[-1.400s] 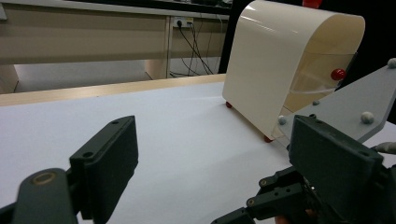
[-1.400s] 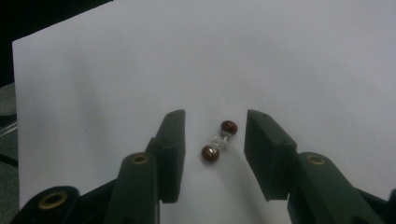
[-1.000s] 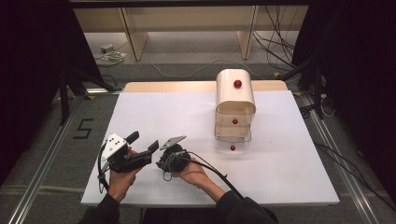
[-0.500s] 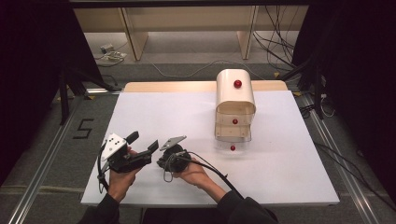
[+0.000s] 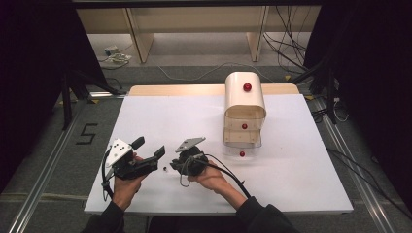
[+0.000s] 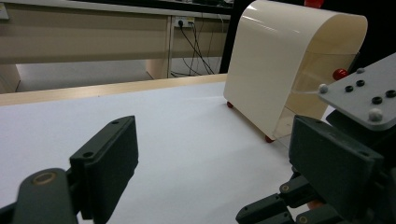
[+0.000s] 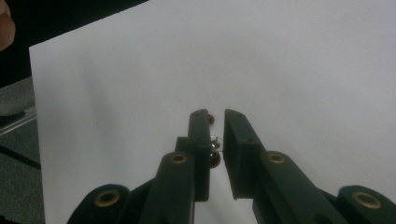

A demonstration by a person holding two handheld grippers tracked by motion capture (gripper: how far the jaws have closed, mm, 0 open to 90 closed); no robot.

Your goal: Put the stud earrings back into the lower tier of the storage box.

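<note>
Right gripper (image 5: 171, 166): low over the near part of the white worktop (image 5: 184, 121); its jaws have just been closing and now pinch a small metallic piece (image 7: 215, 142) between the pads.
Left gripper (image 5: 151, 148): just beside it, jaws spread wide, nothing between them.
Small dark-red bit (image 7: 212, 119): on the worktop just past the right jaw tips.
Cream cabinet (image 5: 244, 97): far right, red knobs, 1 lower drawer pulled out.
</note>
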